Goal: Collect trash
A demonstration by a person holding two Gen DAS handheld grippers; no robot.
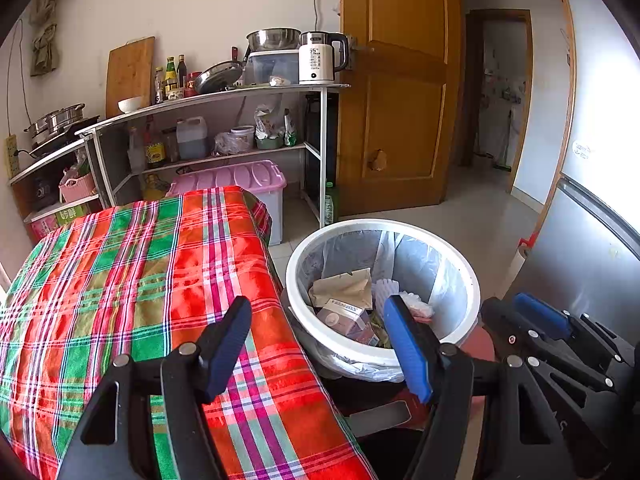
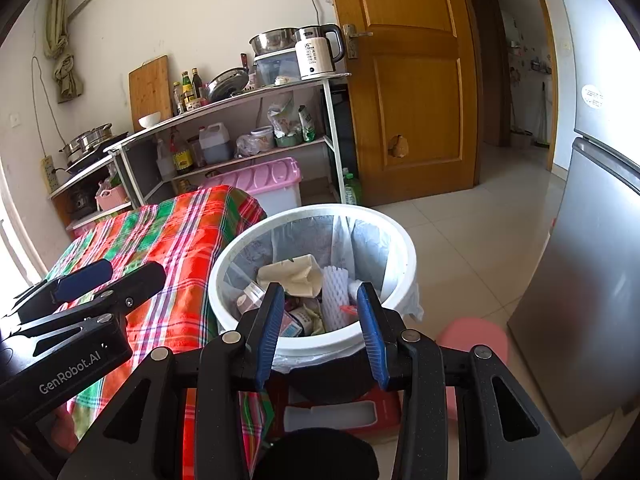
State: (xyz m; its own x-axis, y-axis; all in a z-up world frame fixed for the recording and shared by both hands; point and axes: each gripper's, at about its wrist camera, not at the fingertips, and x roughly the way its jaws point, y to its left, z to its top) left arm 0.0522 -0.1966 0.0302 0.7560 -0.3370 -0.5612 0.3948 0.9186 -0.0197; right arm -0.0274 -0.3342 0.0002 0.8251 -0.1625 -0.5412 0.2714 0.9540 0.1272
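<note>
The left gripper hangs with its blue-padded fingers spread wide and nothing between them, one finger over the plaid tablecloth and the other over the near rim of the white trash bin; the right gripper is likewise released, its fingers parted and bare, poised just above the bin's near rim; in the right wrist view the left gripper shows at 9 o'clock over the cloth, and in the left wrist view the right gripper shows at 4 o'clock beside the bin; the bin stands just beside the table's right edge, lined with a clear plastic bag, and sits on something dark above a red stool; the trash lies inside it: a crumpled brown paper bag toward 12 o'clock of the heap, a small drink carton below it, a white foam net sleeve to the right, and other scraps too tangled to name; the tablecloth carries no loose items in either view; at 11 o'clock a metal shelf rack holds a white kettle, a steel bowl, bottles and a cutting board; under it sits a pink-lidded storage box; a wooden door fills 12 o'clock; a steel refrigerator stands at 3 o'clock; a pink round stool sits on the tiled floor near the bin
</note>
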